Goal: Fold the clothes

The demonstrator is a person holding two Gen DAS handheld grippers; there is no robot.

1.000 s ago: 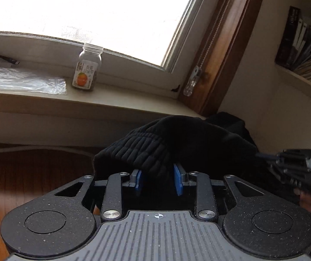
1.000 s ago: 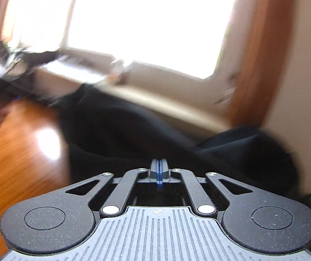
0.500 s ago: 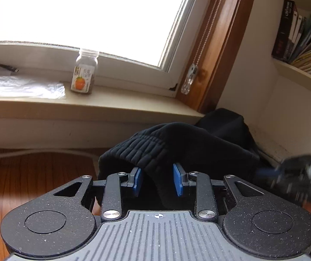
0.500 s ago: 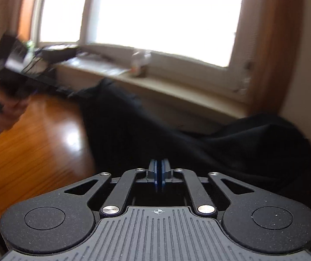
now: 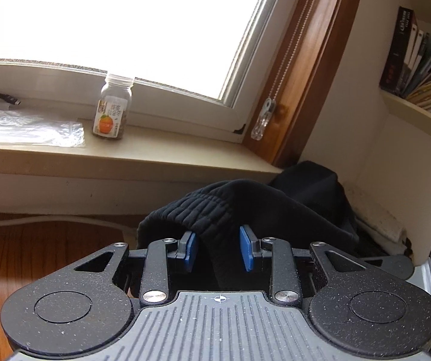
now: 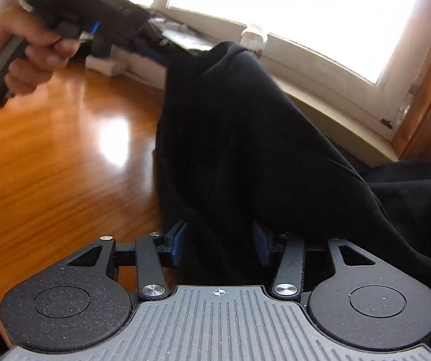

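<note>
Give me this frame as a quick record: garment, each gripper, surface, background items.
garment: black garment, ribbed band at the left gripper, the rest draped down toward the floor
left gripper: shut on the ribbed band, holding it lifted
right gripper: jaws opening, black cloth between the pads
surface: wooden floor
windowsill: jar with orange label, plastic bag
shelf: books

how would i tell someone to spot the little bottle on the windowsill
Start at the big bright window and drop to the pale sill below it. The bottle stands upright there, just right of a flat sheet of clear plastic. It is the only upright thing on the sill: clear, with a label showing an orange fruit.
</note>
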